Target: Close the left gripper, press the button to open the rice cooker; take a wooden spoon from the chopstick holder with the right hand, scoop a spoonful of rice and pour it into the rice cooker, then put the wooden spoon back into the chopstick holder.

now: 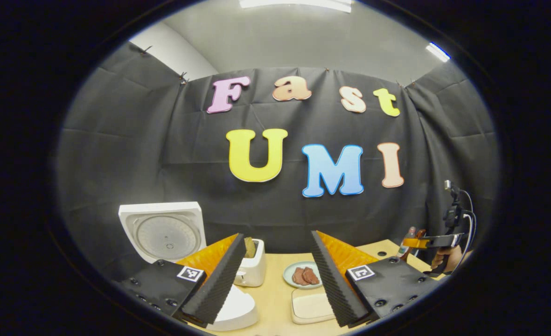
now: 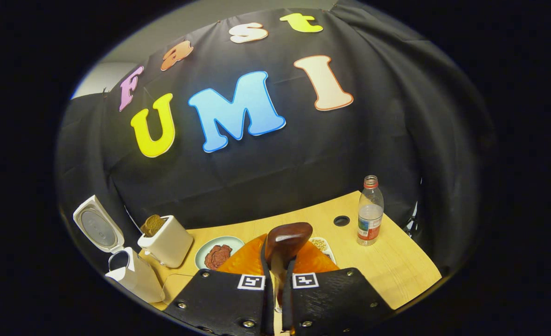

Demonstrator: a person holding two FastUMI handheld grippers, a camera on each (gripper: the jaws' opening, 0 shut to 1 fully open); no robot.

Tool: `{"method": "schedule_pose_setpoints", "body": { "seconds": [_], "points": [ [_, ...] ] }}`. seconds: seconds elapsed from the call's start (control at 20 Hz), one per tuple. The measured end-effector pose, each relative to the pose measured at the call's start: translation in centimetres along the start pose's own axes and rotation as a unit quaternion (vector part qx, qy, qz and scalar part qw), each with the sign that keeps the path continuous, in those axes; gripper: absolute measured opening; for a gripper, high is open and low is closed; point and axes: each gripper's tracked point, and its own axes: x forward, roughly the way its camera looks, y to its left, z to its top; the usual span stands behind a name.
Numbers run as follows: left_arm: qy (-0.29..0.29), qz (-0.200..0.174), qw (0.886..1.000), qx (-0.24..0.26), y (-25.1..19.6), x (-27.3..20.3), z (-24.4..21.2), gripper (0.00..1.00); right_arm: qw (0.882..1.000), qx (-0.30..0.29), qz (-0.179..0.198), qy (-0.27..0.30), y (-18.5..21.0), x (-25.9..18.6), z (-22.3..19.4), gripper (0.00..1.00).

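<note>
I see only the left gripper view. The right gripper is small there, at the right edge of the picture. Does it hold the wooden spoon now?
Observer: Yes. In the right gripper view the right gripper is shut on the handle of the wooden spoon, and the spoon's bowl stands up above the fingers.
Operator: Is rice in the spoon?
Observer: I cannot tell; the spoon shows only its dark rounded surface. Just behind it lies a small dish of pale grains, partly hidden.
Operator: Is anything standing near that dish?
Observer: A water bottle stands upright to the right of it, apart from it.
</note>
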Motion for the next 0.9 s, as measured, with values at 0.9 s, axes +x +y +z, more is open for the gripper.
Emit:
{"method": "schedule_pose_setpoints", "body": {
  "seconds": [0.9],
  "points": [
    [0.010,0.003,1.000,0.007,1.1,-0.4,-0.4,0.96,0.995,-0.005,-0.069,0.077,-3.0,2.4,-8.2,0.18]
  ]
}}
